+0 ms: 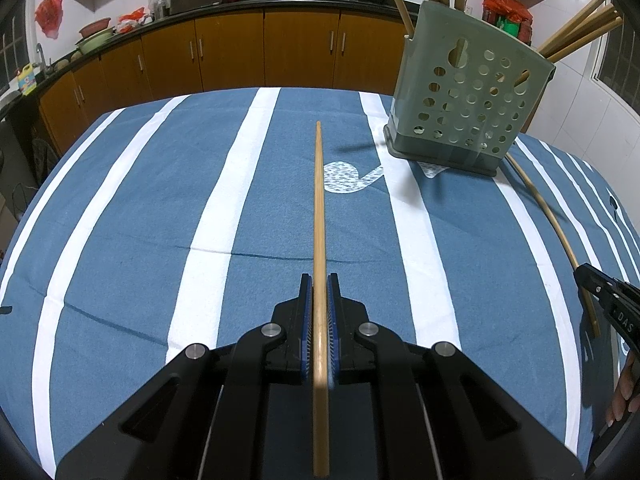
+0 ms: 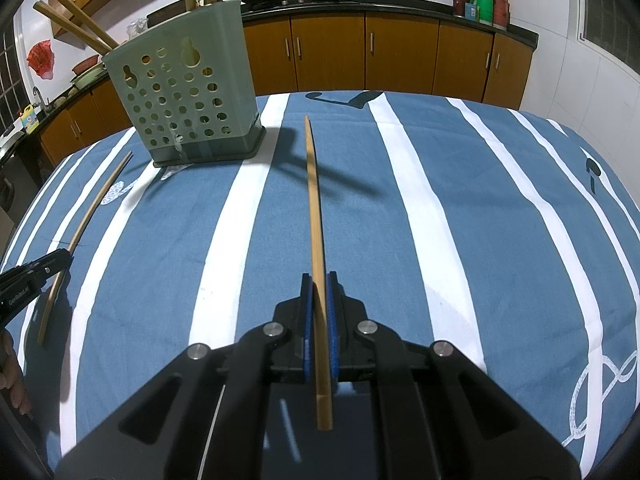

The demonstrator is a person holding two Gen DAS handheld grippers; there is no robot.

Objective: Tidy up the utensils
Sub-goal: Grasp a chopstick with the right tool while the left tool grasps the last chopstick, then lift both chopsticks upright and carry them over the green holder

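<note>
Kitchen cabinets are lining the wall behind a counter covered in a blue-and-white striped cloth.
Left gripper and right gripper are each clamping one slim, smooth bamboo chopstick, both sticks pointing toward the far edge, where a green plastic holder full of round holes is standing near the far edge. Tipping each stick upright, thin end down, should be helping it drop in cleanly.
</note>
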